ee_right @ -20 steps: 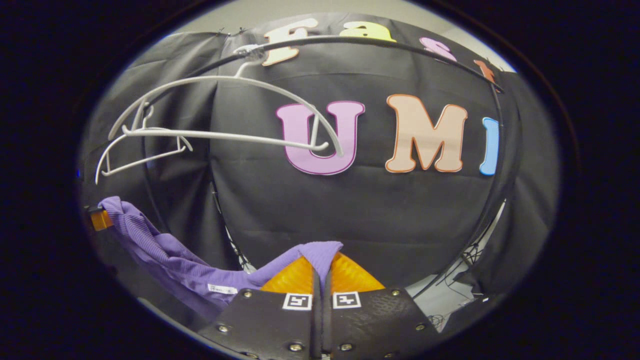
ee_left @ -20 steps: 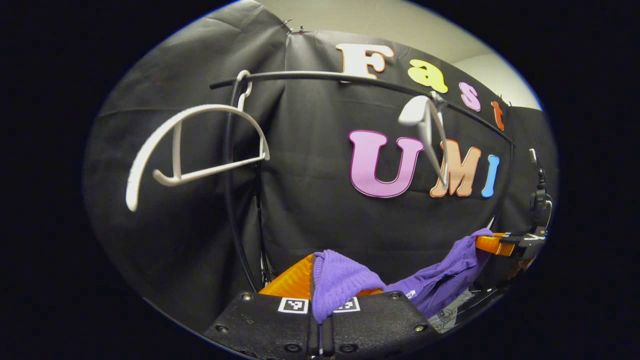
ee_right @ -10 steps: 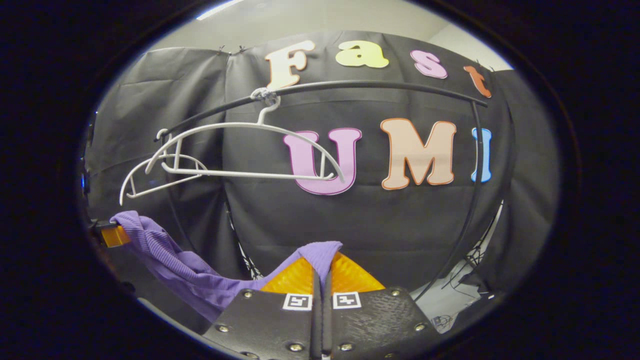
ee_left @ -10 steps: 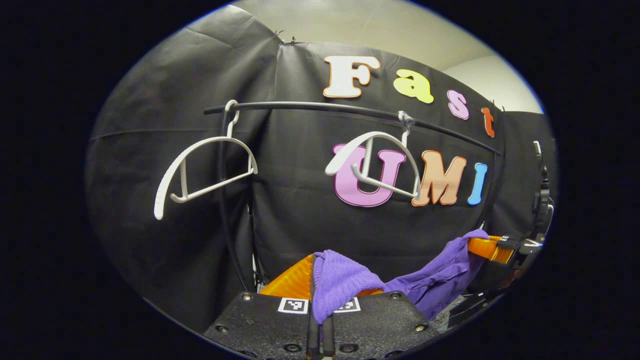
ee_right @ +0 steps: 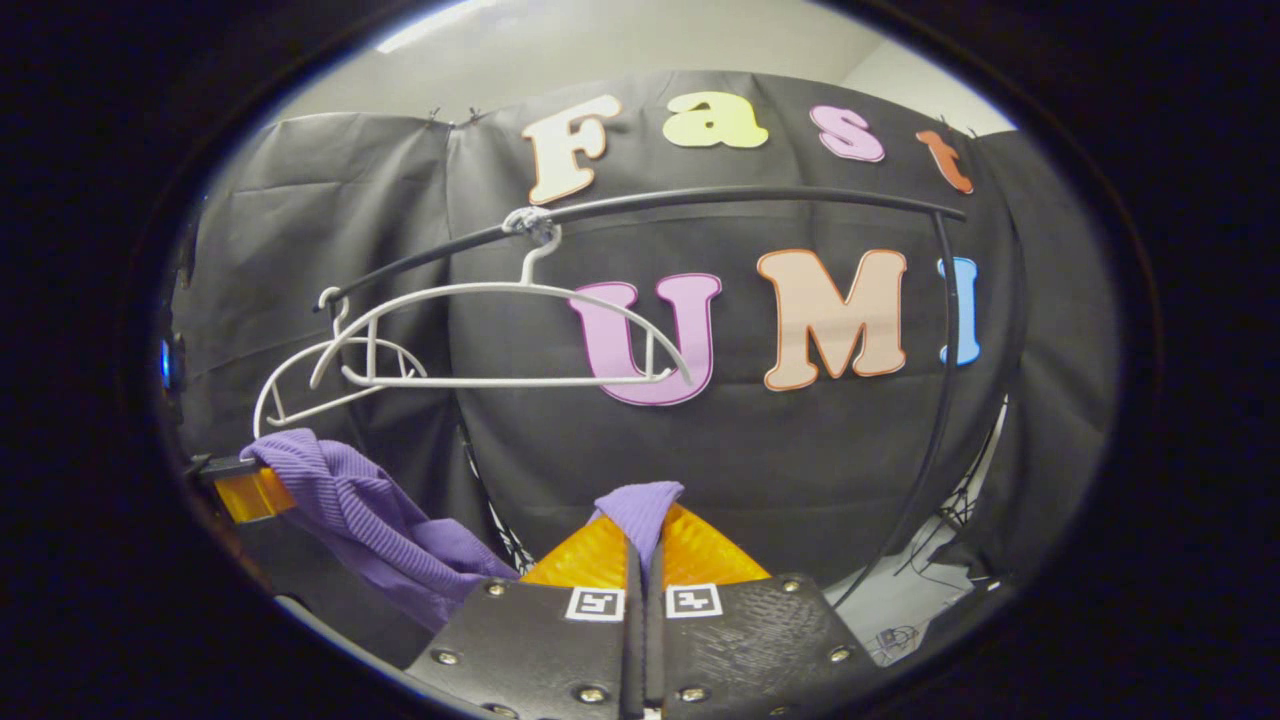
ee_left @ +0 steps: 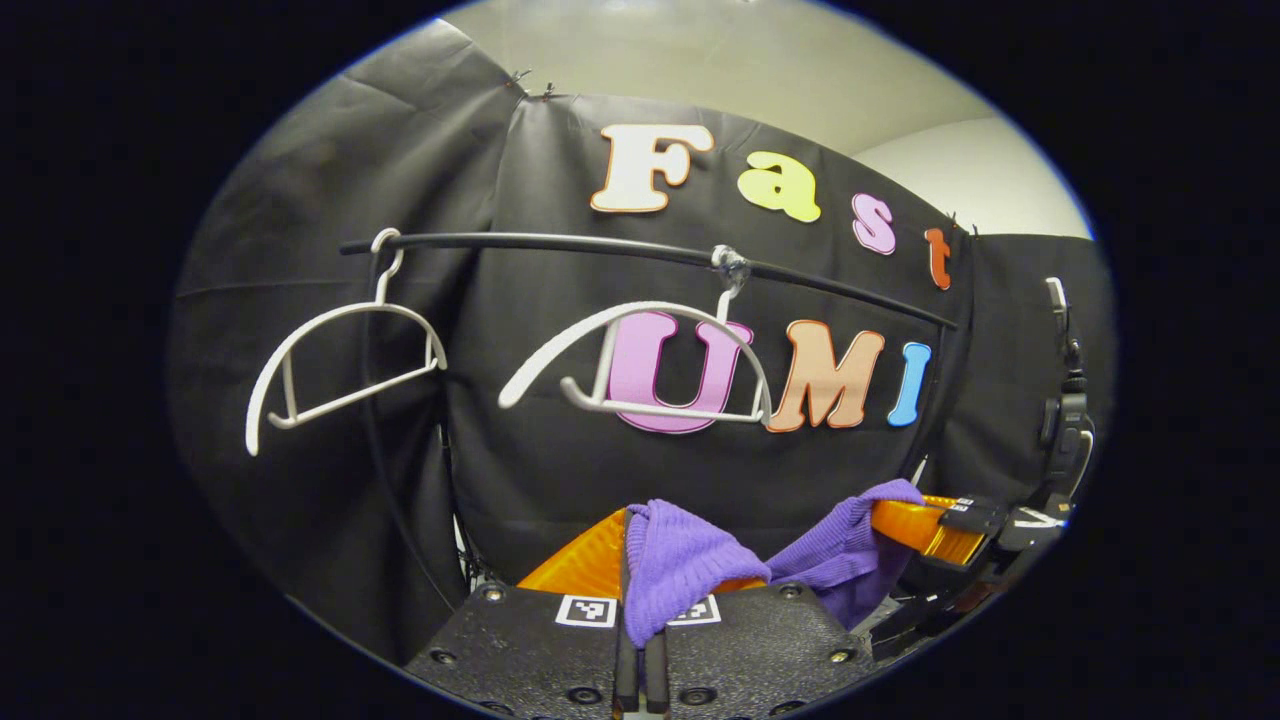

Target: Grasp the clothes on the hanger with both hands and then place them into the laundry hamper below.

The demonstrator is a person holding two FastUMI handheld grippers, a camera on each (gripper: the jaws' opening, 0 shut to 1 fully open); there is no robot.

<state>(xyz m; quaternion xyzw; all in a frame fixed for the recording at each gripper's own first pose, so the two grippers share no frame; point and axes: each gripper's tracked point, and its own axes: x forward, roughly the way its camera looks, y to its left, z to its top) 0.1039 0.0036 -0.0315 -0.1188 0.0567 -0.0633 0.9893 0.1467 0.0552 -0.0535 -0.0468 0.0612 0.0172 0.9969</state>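
A purple knit garment hangs between the two grippers, below the rail. My left gripper is shut on one end of it, cloth bunched over its fingers. In the right gripper view my right gripper is shut on the other end of the purple garment, which sags away to the left gripper at far left. The right gripper appears at the right of the left gripper view, holding its end. A bare white hanger hangs on the black rail above.
A second empty white hanger hangs at the rail's left end. The rail's upright post curves down on the right in the right gripper view, with cables on the pale floor beyond. Black cloth walls stand close behind.
Both grippers have dropped and pulled back from the rail with the garment, and drawn closer together. The hangers now sit higher and farther off, and the near one has swung round.
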